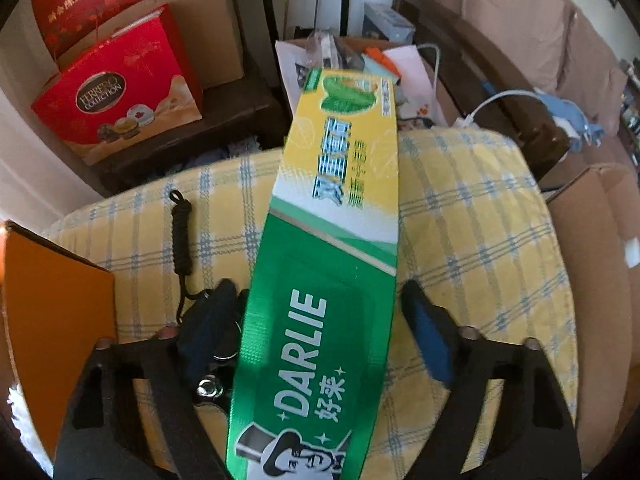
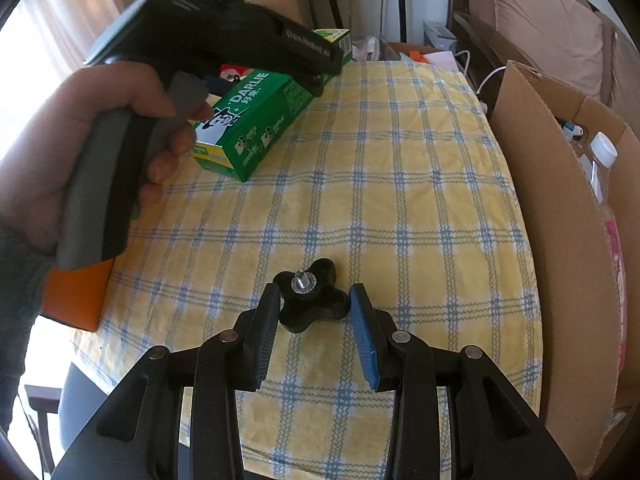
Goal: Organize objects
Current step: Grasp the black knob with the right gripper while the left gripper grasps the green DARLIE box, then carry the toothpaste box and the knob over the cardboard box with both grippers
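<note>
A green and yellow Darlie toothpaste box [image 1: 320, 208] lies on the yellow checked tablecloth [image 1: 472, 216]. My left gripper [image 1: 322, 290] straddles its near end. The left finger's tip sits against the box's edge, and a thin strip of cloth shows between the box and the blue right pad [image 1: 430, 332]. In the right wrist view a hand [image 2: 60, 152] holds that gripper over the same box [image 2: 256, 124]. My right gripper [image 2: 314, 300] is shut on a black star knob [image 2: 316, 308] with a screw pointing up, and the knob rests on the cloth.
A black cord [image 1: 181, 236] lies left of the toothpaste box. An orange box [image 1: 52, 320] stands at the table's left edge. An open cardboard box [image 2: 560, 240] holding bottles [image 2: 600, 152] stands to the right. Red gift boxes [image 1: 120, 96] and clutter sit beyond the far edge.
</note>
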{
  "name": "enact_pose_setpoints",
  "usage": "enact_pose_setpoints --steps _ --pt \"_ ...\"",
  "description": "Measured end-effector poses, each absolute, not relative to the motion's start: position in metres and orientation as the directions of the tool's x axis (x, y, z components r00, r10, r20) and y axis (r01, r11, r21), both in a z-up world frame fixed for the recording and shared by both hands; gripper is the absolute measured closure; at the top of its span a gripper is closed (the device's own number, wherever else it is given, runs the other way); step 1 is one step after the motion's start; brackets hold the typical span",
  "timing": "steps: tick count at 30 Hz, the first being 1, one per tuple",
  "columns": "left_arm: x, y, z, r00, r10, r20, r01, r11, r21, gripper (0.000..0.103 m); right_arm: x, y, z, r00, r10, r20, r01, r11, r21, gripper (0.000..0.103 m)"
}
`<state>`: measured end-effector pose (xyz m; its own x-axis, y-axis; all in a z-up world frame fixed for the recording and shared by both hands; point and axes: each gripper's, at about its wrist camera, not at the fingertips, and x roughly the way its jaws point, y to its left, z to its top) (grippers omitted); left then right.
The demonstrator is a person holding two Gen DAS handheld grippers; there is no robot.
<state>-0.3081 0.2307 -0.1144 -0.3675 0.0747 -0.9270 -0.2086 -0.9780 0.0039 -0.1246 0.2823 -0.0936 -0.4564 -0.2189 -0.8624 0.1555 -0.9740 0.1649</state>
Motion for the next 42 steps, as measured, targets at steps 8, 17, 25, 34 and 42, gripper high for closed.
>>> enact_pose_setpoints --steps 8,17,25,34,42 --pt "-0.295 0.235 -0.112 -0.392 0.057 -0.918 -0.249 -0.967 0.046 0.050 -0.128 0.286 -0.092 -0.462 -0.218 -0.860 0.151 -0.975 0.165 0.067" --pt "-0.267 0.217 -0.072 -0.436 0.156 -0.886 -0.273 -0.961 -0.035 0.050 -0.124 0.291 -0.075 -0.493 -0.215 -0.843 0.140 -0.976 0.167 0.068" --pt "-0.233 0.202 -0.031 -0.455 0.221 -0.862 -0.303 -0.949 -0.083 0.050 -0.120 0.288 -0.052 -0.530 -0.207 -0.822 0.141 -0.978 0.155 0.069" --pt "-0.200 0.176 0.012 -0.488 0.284 -0.825 -0.336 -0.934 -0.123 0.050 -0.121 0.284 -0.029 -0.554 -0.210 -0.806 0.143 -0.977 0.157 0.069" --pt "-0.173 0.130 0.045 -0.538 0.295 -0.789 -0.325 -0.937 -0.128 0.050 -0.114 0.258 -0.001 -0.580 -0.231 -0.781 0.187 -0.971 0.148 0.069"
